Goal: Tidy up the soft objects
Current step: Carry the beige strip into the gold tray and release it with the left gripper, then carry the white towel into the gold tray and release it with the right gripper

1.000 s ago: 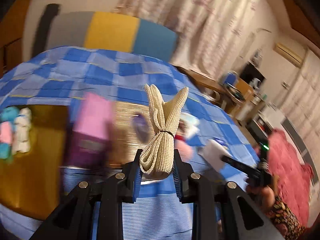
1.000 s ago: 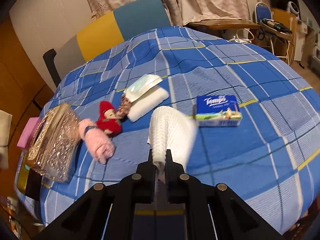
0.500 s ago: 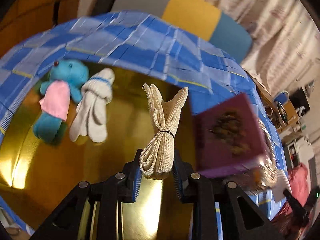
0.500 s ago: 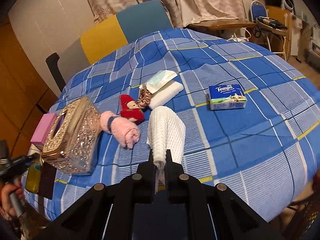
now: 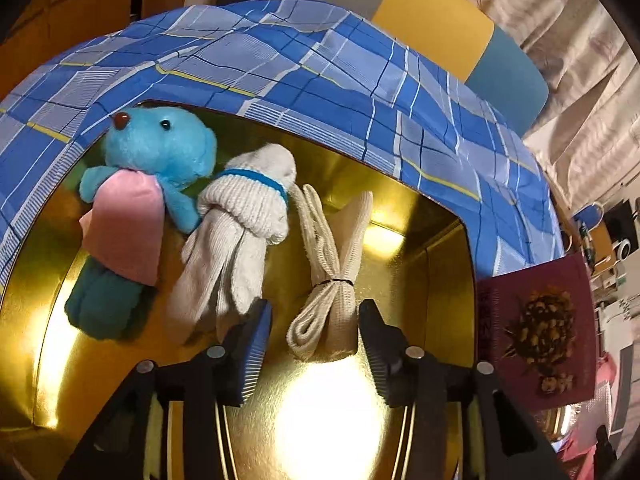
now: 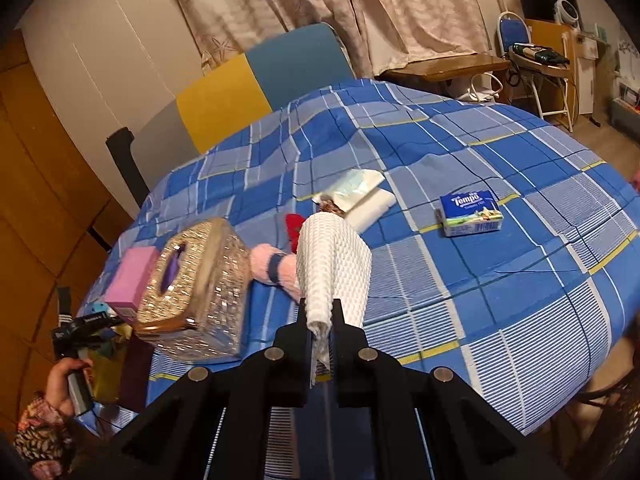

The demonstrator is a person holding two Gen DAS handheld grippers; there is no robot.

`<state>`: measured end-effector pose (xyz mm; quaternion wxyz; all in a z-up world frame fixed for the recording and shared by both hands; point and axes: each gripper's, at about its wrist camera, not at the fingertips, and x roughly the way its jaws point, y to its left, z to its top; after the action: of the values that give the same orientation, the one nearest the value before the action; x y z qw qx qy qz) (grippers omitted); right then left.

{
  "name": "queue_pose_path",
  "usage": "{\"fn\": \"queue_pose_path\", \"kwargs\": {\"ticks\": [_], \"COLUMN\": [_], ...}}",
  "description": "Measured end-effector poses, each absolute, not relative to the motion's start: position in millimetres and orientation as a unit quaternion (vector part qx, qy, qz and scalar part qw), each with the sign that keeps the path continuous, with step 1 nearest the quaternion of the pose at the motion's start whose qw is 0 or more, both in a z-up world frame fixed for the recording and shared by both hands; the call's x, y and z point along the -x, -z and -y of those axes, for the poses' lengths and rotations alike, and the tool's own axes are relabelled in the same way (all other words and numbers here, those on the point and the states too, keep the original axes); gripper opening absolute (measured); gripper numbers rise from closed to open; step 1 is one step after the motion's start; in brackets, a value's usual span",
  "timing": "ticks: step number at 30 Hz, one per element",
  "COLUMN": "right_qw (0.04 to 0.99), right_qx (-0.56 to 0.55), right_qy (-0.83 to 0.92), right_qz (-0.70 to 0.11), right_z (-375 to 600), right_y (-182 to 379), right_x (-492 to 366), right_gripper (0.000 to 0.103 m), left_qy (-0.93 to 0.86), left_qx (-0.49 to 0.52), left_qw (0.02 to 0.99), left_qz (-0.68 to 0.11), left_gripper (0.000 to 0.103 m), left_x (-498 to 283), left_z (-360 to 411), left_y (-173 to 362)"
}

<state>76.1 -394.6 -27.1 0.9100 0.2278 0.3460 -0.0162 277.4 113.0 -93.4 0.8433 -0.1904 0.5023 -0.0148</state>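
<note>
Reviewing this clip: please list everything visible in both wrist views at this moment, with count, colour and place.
Gold tin: one, beside the table edge.
Plush toy: one, blue with pink, in the tin.
Socks: one bundle, white with blue band, in the tin.
Tied cloth bundle: one, cream, in the tin between open jaws.
Tablecloth: blue plaid.
Tissue box: one, glittery gold, table's left.
Tempo pack: one, blue-white, table's right.
Pink sock: one, mid-table.
White waffle cloth: one, gripped.
Left gripper: black, opening.
Right gripper: black, shut on the waffle cloth.
</note>
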Motion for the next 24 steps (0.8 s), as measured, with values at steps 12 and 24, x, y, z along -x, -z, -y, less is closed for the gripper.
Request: {"fn": "queue_pose_path", "kwargs": {"ticks": [12,24], "right_qw": [0.93,0.914], "right_qx": [-0.211,-0.171], "right_qy": [-0.073,-0.206], "right_qz": [-0.292,-0.305], "right_z": [327.6,176.7], "right_y": [-44.1,-64.6], "right_x": [-89.2,-141.9], "right_gripper": [0.007,0.007], "left_qy": [0.025,0.019], "left_qx": [0.197,0.148], "left_qw": [0.866,0.887], "left_qz": [-0.46,-0.437], "left_gripper": [0.056,0.056], "left_x": [-196.3,-144.2], "left_z": [-110.4,-100.5], "left_y": [69.3,65.7]}}
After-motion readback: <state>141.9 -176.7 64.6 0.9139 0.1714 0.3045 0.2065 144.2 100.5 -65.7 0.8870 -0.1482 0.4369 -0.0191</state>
